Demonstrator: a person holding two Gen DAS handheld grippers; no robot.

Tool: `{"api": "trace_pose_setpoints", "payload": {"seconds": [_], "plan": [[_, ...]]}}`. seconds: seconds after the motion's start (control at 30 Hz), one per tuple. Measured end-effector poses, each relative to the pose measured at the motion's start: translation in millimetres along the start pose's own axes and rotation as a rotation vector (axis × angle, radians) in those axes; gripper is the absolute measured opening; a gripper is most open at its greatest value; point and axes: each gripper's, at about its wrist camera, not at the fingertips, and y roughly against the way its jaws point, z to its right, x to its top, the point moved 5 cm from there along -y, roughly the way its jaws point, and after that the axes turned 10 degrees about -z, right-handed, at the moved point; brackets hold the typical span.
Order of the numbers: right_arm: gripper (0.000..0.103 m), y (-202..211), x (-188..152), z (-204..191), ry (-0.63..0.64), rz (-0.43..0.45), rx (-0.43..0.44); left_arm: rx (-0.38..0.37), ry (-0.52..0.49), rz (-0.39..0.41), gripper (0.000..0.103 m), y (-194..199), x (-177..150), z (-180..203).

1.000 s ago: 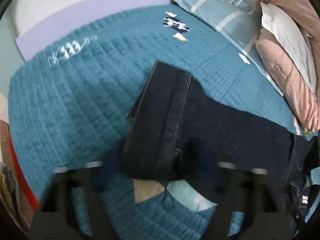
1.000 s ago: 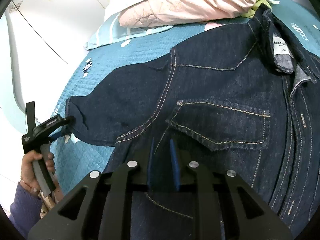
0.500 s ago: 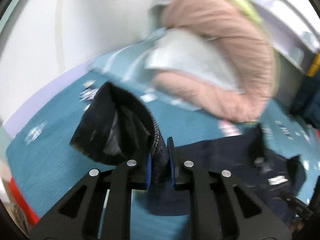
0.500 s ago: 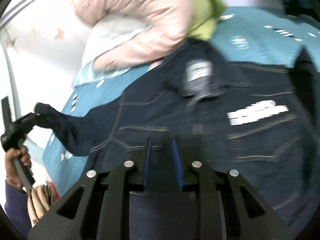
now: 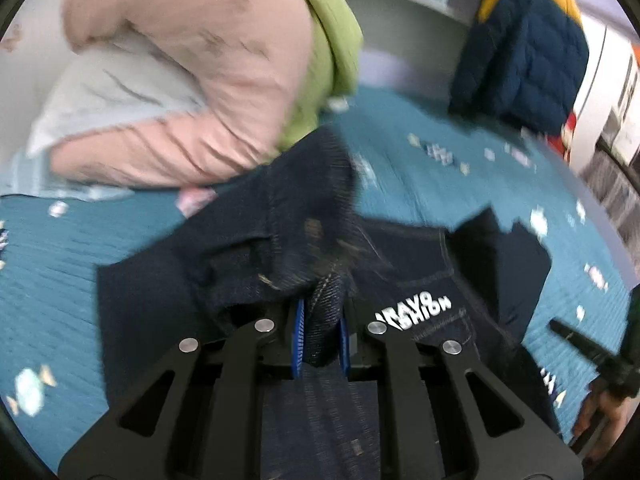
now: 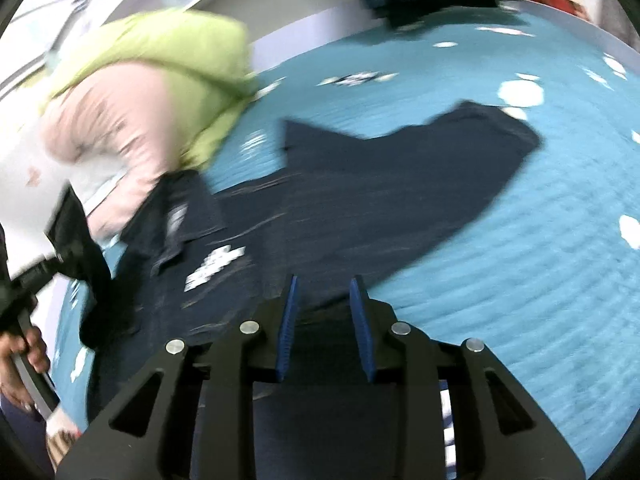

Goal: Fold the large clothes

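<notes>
We are finding the left claw (image 5: 320,336) clamped on a bunched sleeve end of the dark denim shirt (image 5: 280,248), its blue pads (image 5: 299,332) pressing the fabric from both sides. The jaws are standing nearly closed, only the fold's thickness keeping them apart. We are judging that the sleeve is being carried across the shirt body to fold it inward, which explains why the cloth is rising in a hump ahead of the claw instead of lying flat.

Moving rightward, we are seeing the shirt spread on the teal quilted bed (image 5: 60,280), with a printed white label (image 5: 416,308) showing just beside the left claw. A pile of pink and green bedding (image 5: 192,80) is sitting at the head of the bed, touching the shirt's far edge. A navy and yellow puffer jacket (image 5: 524,48) is hanging well apart, beyond the bed.

The right claw (image 6: 326,328) is opening; its pads (image 6: 288,328) are standing apart, and we are seeing no fabric pinched between them, only the shirt's lower edge lying beneath. The far sleeve (image 6: 460,152) is lying stretched out flat on the bed. We are reading this as a release after positioning the hem.
</notes>
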Motion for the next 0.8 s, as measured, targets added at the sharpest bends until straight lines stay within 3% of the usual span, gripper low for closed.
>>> {"api": "trace_pose_setpoints", "payload": {"seconds": [0.2,0.33,0.4,0.47,0.53,0.63,0.8], "plan": [[0.028,4,13,55,-0.094,0.035,-0.033,0.004,-0.023,-0.13,0.014,-71,-21,36],[0.037,7,23,82,-0.145,0.059,-0.038,0.048,-0.068,-0.191,0.017,-97,-40,50],[0.038,3,28,92,-0.186,0.056,-0.026,0.033,-0.044,-0.192,0.031,-100,-40,54],[0.039,-2,35,103,-0.225,0.059,-0.009,-0.015,-0.028,-0.184,0.063,-100,-36,63],[0.046,-7,44,114,-0.258,0.048,-0.014,-0.021,-0.054,-0.172,0.065,-98,-34,80],[0.048,-13,54,135,-0.337,0.056,-0.007,-0.036,-0.117,-0.147,0.073,-93,-35,108],[0.048,-27,70,151,-0.393,0.049,0.017,-0.076,-0.172,-0.169,0.073,-105,-36,144]]}}
